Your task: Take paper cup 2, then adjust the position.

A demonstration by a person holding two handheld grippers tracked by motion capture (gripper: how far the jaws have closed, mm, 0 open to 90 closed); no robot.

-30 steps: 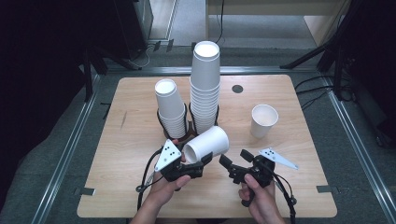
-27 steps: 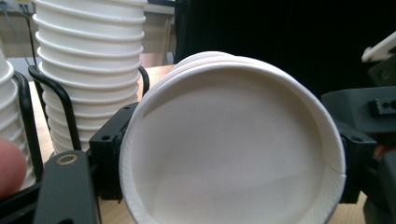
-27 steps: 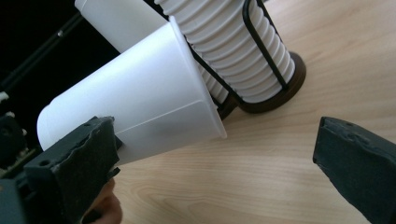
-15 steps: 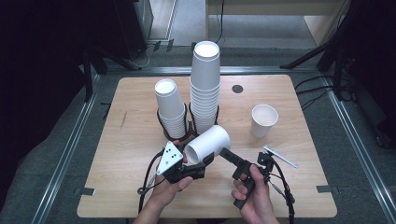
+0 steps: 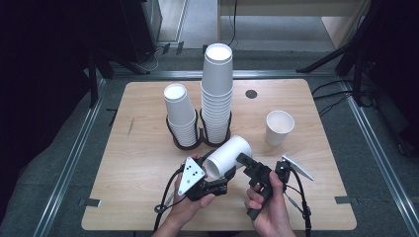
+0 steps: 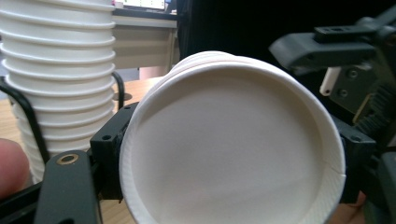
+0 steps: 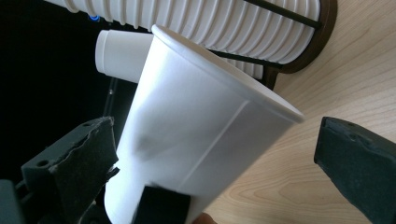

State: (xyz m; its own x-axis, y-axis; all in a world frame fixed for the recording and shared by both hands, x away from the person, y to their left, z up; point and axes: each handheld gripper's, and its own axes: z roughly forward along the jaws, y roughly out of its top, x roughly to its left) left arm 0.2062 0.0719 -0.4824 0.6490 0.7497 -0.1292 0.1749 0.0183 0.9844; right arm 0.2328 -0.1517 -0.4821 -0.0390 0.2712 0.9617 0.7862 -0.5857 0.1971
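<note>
Paper cup point(image 5: 228, 157) is lying tilted on its side above the table's near middle, pinched by the left gripper point(image 5: 217, 181) — those jaws are clamping together on its base end, one at each side, as the left gripper view shows point(image 6: 233, 154). It is plain white, smooth-walled with a faint side seam, tapering, its rolled rim pointing up and away toward the stacks. The right gripper point(image 5: 245, 162) is standing with its jaws spread apart, the cup's wall point(image 7: 201, 135) between them, neither pad pressing. Behind it a dark wire holder point(image 5: 184, 143) is carrying two stacks of cups point(image 5: 216, 94). Farther right a single cup point(image 5: 278, 127) is standing upright on the wooden table point(image 5: 138, 163).
</note>
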